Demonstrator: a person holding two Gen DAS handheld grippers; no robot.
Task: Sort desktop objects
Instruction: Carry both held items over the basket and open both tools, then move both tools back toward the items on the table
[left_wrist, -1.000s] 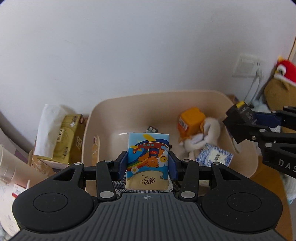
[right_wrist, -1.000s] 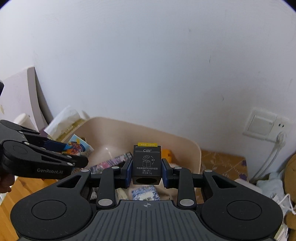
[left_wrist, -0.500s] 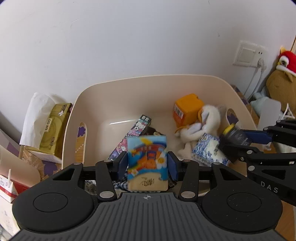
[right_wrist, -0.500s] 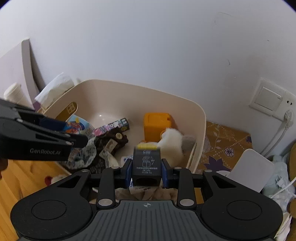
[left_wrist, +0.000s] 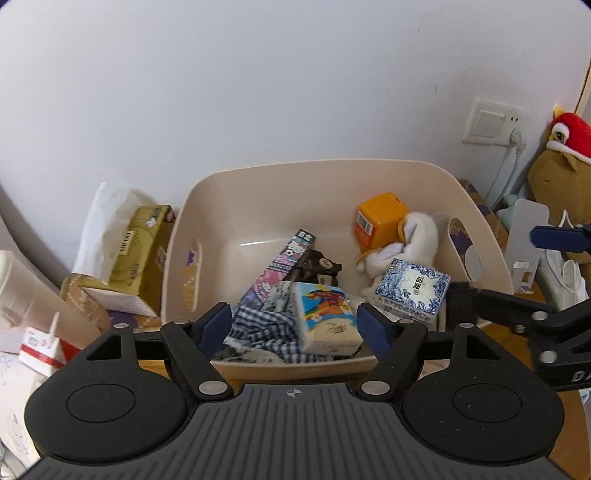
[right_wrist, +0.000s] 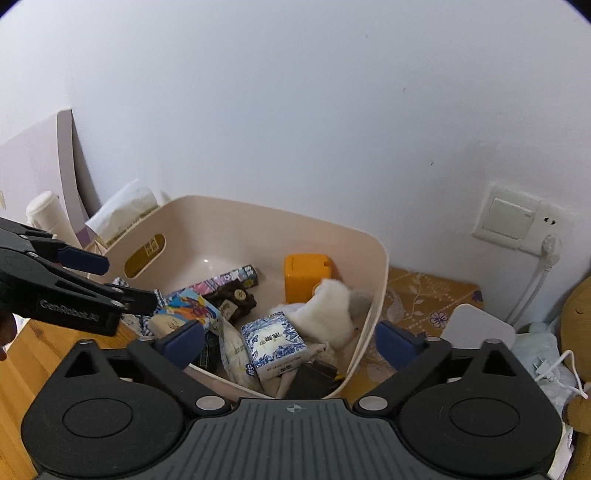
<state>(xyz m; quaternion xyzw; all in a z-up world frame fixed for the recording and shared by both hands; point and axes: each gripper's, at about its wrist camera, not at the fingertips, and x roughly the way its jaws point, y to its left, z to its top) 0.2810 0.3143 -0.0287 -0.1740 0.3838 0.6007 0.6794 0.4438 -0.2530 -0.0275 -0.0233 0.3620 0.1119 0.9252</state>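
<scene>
My left tongs (left_wrist: 295, 323) have just been opening and now stand wide, pads clear of the cartoon tissue pack (left_wrist: 327, 319) lying between them on the checked cloth (left_wrist: 258, 328) in the bin (left_wrist: 314, 177). My right tongs (right_wrist: 290, 341) have just sprung fully open, gripping nothing; the black box (right_wrist: 314, 378) lies below them in the bin's near corner, beside the blue-patterned pack (right_wrist: 273, 341).

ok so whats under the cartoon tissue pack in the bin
The cartoon tissue pack lies tilted on a blue checked cloth at the front of the beige bin, beside a Hello Kitty box. Whatever sits beneath the cloth is covered.
</scene>
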